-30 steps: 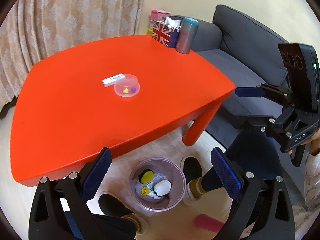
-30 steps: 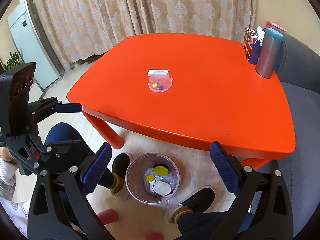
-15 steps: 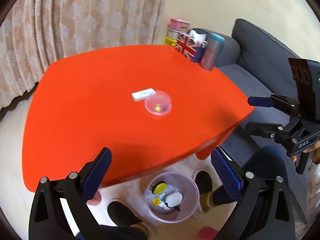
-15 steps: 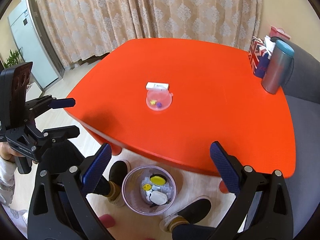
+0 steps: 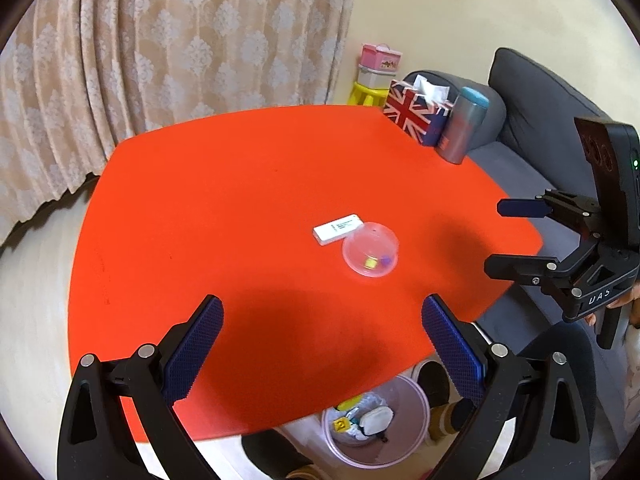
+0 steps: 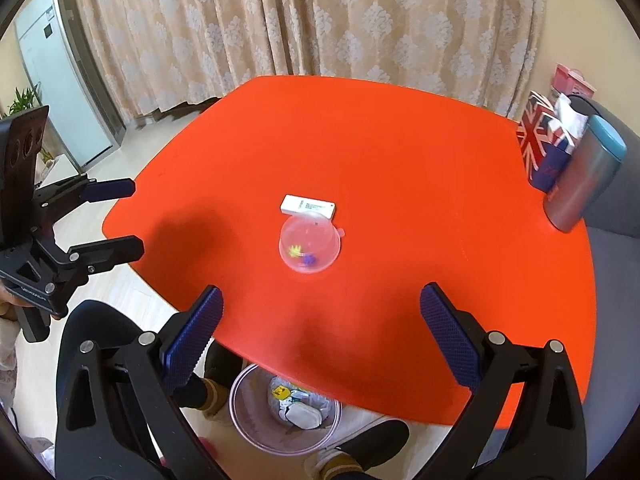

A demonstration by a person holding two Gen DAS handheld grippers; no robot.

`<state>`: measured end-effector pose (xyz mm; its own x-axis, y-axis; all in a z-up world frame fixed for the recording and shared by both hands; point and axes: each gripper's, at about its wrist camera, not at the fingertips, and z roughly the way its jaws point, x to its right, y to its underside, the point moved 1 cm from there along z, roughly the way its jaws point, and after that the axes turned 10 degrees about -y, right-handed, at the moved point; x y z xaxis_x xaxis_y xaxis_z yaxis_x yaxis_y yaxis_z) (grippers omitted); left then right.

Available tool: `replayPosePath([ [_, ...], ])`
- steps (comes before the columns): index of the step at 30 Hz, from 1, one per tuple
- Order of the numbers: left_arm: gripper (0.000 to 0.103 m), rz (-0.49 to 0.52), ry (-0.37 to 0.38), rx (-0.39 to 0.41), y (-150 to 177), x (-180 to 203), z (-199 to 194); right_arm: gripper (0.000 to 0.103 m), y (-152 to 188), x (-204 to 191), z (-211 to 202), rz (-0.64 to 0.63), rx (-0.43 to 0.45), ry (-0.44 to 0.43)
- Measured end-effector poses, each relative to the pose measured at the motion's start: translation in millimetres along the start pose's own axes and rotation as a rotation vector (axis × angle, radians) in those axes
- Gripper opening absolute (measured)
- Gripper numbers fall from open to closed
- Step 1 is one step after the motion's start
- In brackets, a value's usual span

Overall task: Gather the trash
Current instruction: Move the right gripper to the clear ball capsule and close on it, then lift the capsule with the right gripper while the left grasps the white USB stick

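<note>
A clear plastic capsule half (image 5: 370, 255) (image 6: 309, 246) with small yellow and purple bits inside lies mid-table, touching a small white box (image 5: 338, 229) (image 6: 307, 205). Both rest on the red table (image 5: 224, 200) (image 6: 400, 152). My left gripper (image 5: 322, 344) (image 6: 102, 216) hovers open over the table's near edge, empty. My right gripper (image 6: 320, 336) (image 5: 508, 236) is open and empty too, above the opposite near edge. On the floor under the table edge stands a clear pink bin (image 5: 412, 446) (image 6: 256, 434) holding white, yellow and dark scraps.
A Union Jack tissue box (image 5: 416, 118) (image 6: 542, 148) and a grey tumbler with a teal lid (image 5: 460, 130) (image 6: 586, 176) stand at the table's far corner. A grey sofa (image 5: 548, 120) lies beside the table. A person's feet (image 6: 360, 452) flank the bin. Curtains hang behind.
Both grippers have risen and moved forward over the table; the capsule half and white box now appear nearer and the bin has slid toward the bottom edge. Both stay open.
</note>
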<state>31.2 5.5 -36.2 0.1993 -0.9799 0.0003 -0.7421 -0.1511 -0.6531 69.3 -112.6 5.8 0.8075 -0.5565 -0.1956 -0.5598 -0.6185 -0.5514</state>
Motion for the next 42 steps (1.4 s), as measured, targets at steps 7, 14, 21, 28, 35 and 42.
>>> replayPosePath([
  [7,0.095,0.001,-0.008,-0.025,-11,-11,20,0.097,-17,7,32,-0.007,-0.043,-0.007],
  [14,0.095,-0.008,-0.016,-0.055,-19,-20,39,0.097,-26,11,65,-0.024,-0.114,-0.029],
  [21,0.095,-0.014,-0.018,-0.095,-23,-29,55,0.097,-30,15,91,-0.027,-0.166,-0.030],
  [28,0.095,-0.020,-0.016,-0.112,-24,-35,62,0.097,-30,12,106,-0.050,-0.187,-0.049],
  [35,0.095,-0.020,-0.017,-0.120,-24,-38,67,0.081,-32,8,115,-0.077,-0.207,-0.061],
  [42,0.095,-0.012,-0.013,-0.117,-24,-36,69,0.053,-30,6,117,-0.093,-0.219,-0.063],
])
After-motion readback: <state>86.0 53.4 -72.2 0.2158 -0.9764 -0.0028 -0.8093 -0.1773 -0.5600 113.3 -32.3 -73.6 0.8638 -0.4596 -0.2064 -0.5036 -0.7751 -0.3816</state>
